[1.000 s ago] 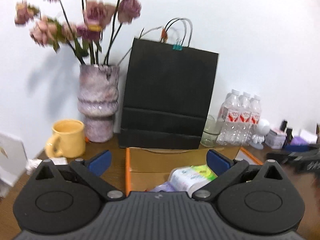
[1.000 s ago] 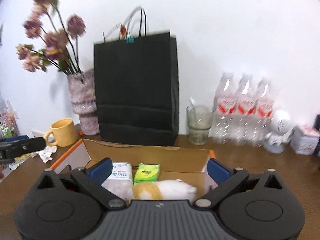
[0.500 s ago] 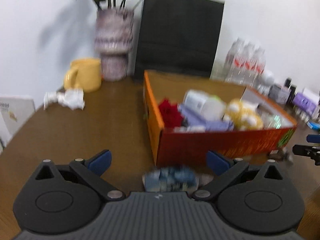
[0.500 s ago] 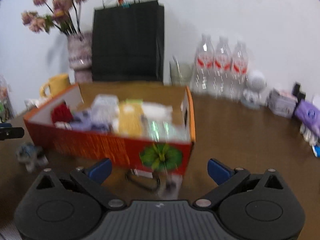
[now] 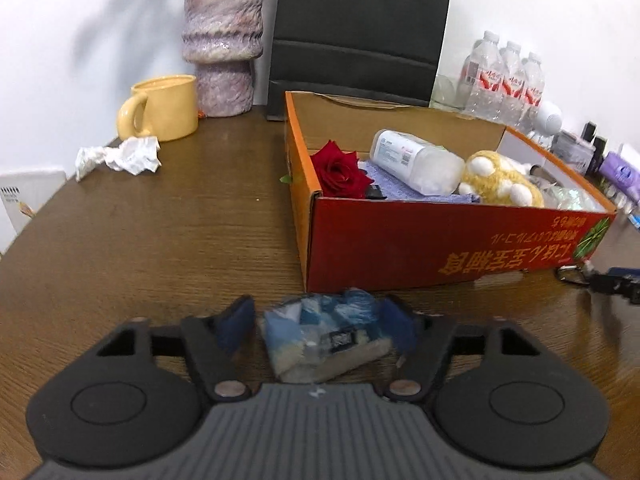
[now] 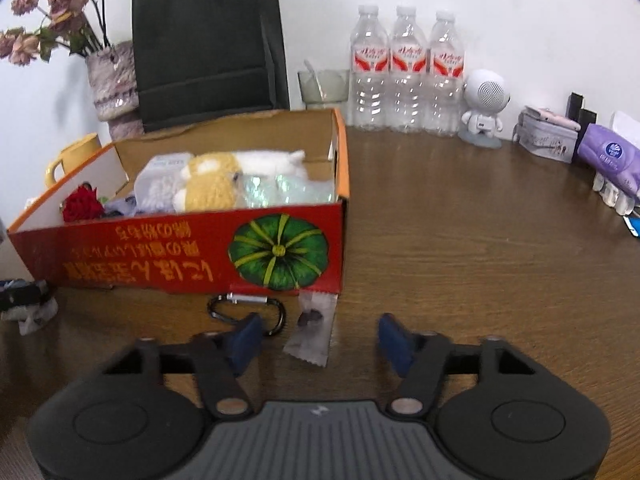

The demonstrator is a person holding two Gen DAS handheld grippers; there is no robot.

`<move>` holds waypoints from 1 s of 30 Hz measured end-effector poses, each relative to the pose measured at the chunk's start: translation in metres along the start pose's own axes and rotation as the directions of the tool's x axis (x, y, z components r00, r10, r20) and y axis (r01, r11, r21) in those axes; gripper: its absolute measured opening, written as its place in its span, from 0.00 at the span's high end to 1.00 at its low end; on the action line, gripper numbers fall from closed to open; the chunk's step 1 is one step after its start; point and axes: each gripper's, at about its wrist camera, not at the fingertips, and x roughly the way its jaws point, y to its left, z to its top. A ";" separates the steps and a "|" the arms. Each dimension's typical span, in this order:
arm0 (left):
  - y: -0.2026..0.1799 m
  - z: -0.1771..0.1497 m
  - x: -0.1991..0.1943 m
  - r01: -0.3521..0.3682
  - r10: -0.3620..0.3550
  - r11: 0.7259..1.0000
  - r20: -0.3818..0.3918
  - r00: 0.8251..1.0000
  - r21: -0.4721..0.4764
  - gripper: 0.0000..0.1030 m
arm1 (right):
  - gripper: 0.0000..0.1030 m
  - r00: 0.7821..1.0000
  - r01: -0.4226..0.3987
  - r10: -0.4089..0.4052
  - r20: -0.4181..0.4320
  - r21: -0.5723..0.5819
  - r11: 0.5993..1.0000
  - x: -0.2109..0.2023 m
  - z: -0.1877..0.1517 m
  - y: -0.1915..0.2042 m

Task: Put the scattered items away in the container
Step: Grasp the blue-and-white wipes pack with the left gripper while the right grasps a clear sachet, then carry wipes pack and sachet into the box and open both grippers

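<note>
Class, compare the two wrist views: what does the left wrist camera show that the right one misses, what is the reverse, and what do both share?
Left wrist only: crumpled paper beside the whole yellow mug; left gripper closing around a blue packet.

Right wrist only: carabiner, clear sachet, white speaker figure; right gripper closing.

Both: orange box holding the rose.

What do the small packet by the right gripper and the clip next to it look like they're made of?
The small packet looks like thin clear plastic film: see-through, crimped ends, something dark inside. The clip looks like metal, a black-coated loop with a shiny silver barrel; it could be a carabiner. Both lie on the table before the box.
</note>
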 end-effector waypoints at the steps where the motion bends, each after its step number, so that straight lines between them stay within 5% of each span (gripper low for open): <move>1: 0.001 0.000 -0.001 0.009 -0.009 1.000 0.000 1.000 -0.005 0.49 | 0.66 1.000 0.012 -0.012 0.009 -0.012 1.000 0.000 0.000 0.002; 2: 0.003 -0.001 -0.003 0.024 -0.024 1.000 0.000 1.000 -0.013 0.52 | 0.84 1.000 0.020 -0.020 0.008 -0.019 1.000 -0.001 0.000 0.003; 4: 0.005 -0.002 -0.005 0.035 -0.035 0.999 0.003 0.999 -0.024 0.66 | 0.84 1.000 -0.001 0.001 0.007 -0.008 1.000 -0.003 0.000 0.001; 10: 0.005 -0.005 -0.011 0.051 -0.050 0.998 0.024 0.998 -0.032 0.76 | 0.88 1.000 -0.003 0.003 0.023 -0.023 1.000 -0.007 0.000 0.004; 21: 0.007 -0.007 -0.042 0.095 -0.089 0.994 0.110 0.990 -0.055 0.79 | 0.91 0.999 -0.027 0.027 0.042 -0.014 1.000 -0.019 -0.001 0.004; 30: -0.001 0.037 -0.090 0.124 -0.124 0.992 0.298 0.947 0.017 0.79 | 0.91 0.975 -0.101 0.108 0.197 -0.044 0.994 -0.070 0.026 0.011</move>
